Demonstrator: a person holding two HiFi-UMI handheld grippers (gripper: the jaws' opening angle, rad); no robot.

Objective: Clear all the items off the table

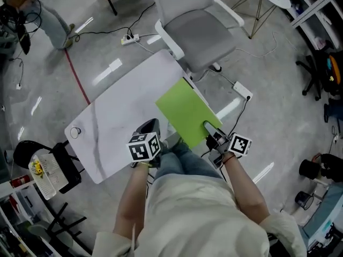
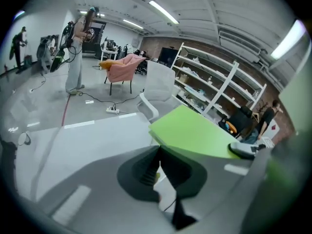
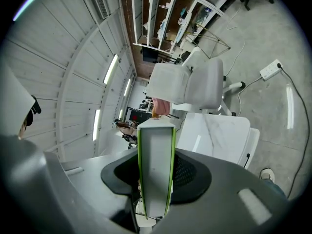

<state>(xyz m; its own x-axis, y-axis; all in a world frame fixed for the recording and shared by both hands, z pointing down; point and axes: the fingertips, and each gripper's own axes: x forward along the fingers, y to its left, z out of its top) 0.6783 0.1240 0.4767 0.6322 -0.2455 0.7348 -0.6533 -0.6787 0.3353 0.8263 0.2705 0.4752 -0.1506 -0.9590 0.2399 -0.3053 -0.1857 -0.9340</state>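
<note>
A green-covered book (image 1: 185,111) hangs tilted over the near right corner of the white table (image 1: 118,108). My right gripper (image 1: 210,129) is shut on its near edge. In the right gripper view the book (image 3: 155,165) stands edge-on, with white pages between green covers, clamped between the dark pads of that gripper (image 3: 156,179). My left gripper (image 1: 149,128) hovers over the table's near edge, left of the book and apart from it. In its own view the left gripper (image 2: 158,172) has its pads together with nothing held. The book (image 2: 195,133) floats to its right.
A grey office chair (image 1: 198,31) stands at the table's far side. A small ring-shaped thing (image 1: 75,132) lies at the table's left corner. Power strips (image 1: 130,38) and cables lie on the floor. A black stool holding a printed sheet (image 1: 48,170) stands at the left.
</note>
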